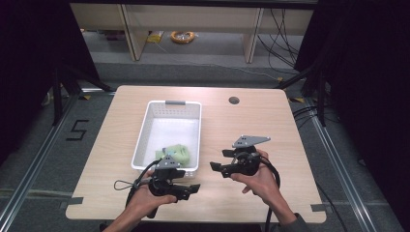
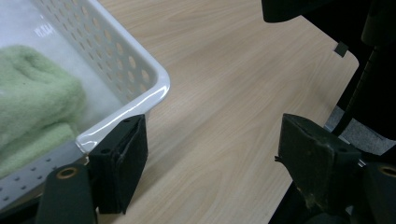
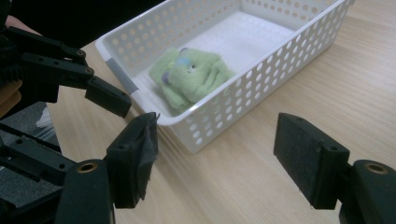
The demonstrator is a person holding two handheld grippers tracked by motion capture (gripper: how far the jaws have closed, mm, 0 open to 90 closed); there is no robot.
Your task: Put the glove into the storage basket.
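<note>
High view shows a white perforated basket (image 1: 169,121) standing on the wooden table (image 1: 251,125), with a green plush toy (image 1: 178,154) lying inside at the basket's near end. Left gripper (image 1: 189,189) is held just in front of the basket's near wall, above the table edge, jaws spread and empty. Right gripper (image 1: 218,167) is held to the right of the basket, its jaws pointing toward the basket, likewise spread and grasping nothing. Right gripper view confirms the gap between its pads, with the toy resting against the near corner of the basket (image 3: 261,79). Left gripper view has one pad (image 2: 122,161) just beside the basket's rounded corner (image 2: 156,86); contact cannot be determined.
</note>
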